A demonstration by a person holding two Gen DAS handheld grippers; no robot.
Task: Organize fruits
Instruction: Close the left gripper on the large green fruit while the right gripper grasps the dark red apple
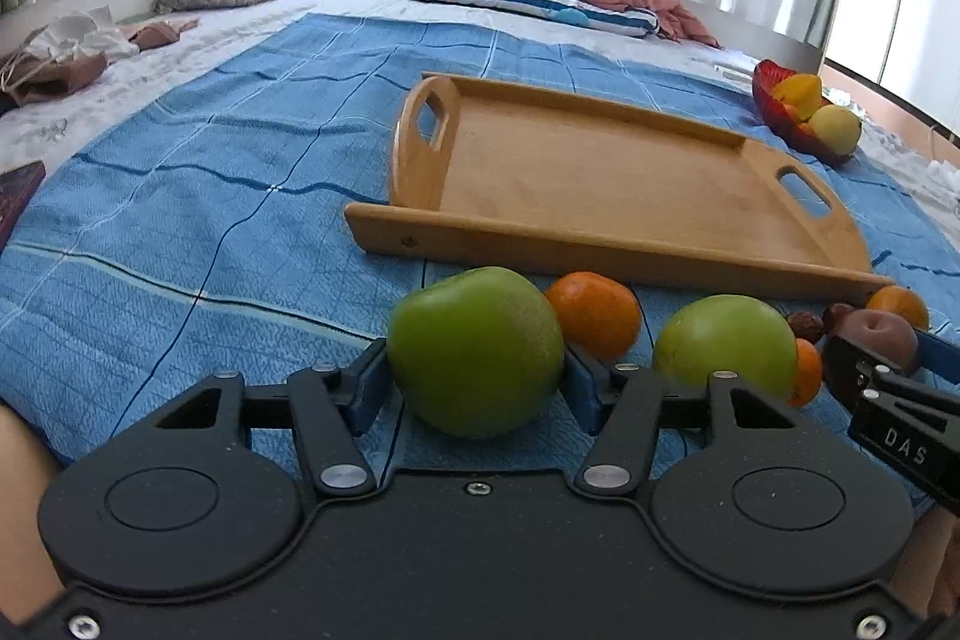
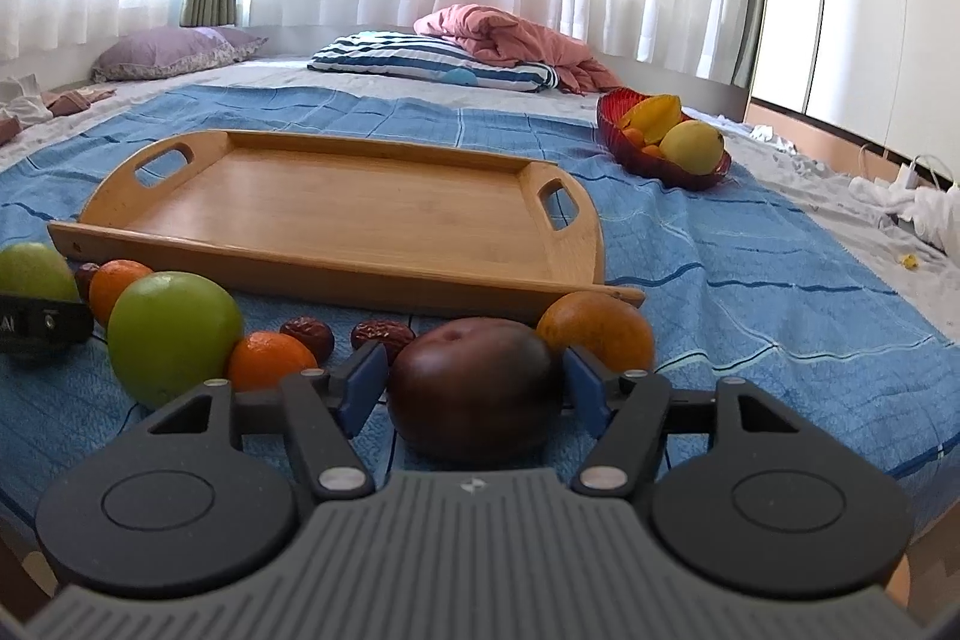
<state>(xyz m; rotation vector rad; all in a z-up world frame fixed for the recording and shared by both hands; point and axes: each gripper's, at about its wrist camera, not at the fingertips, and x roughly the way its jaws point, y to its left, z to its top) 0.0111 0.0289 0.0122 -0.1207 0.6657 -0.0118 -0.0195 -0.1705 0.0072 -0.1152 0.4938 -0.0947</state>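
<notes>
1. The left gripper [image 1: 477, 370] is seen half closed on a green apple [image 1: 474, 349], with the blue pads pressed against both sides of the fruit, which rests on the blue bedspread [image 1: 180, 220] of the bed.
2. The right gripper [image 2: 474, 382] is set about a dark red-brown fruit [image 2: 471, 388]; its left pad is at the skin, but whether the right pad touches cannot be told.
3. An orange [image 1: 594, 313] lies just behind the held apple, and a second green apple [image 1: 726, 346] sits to its right, with a small orange [image 1: 807, 370] tucked against that apple.
4. Two dried red dates [image 2: 309, 334] are seen between the small orange and the dark fruit, and another orange [image 2: 597, 328] lies just beside the right gripper's right finger.
5. An empty wooden tray [image 1: 600, 244] stands directly beyond the row of fruit.
6. A red glass bowl [image 2: 648, 163] holding yellow fruit is found past the tray's right handle, towards the bed's far right corner.
7. Pillows [image 2: 174, 52] and a pink quilt [image 2: 510, 34] are piled at the far edge of the bed.
</notes>
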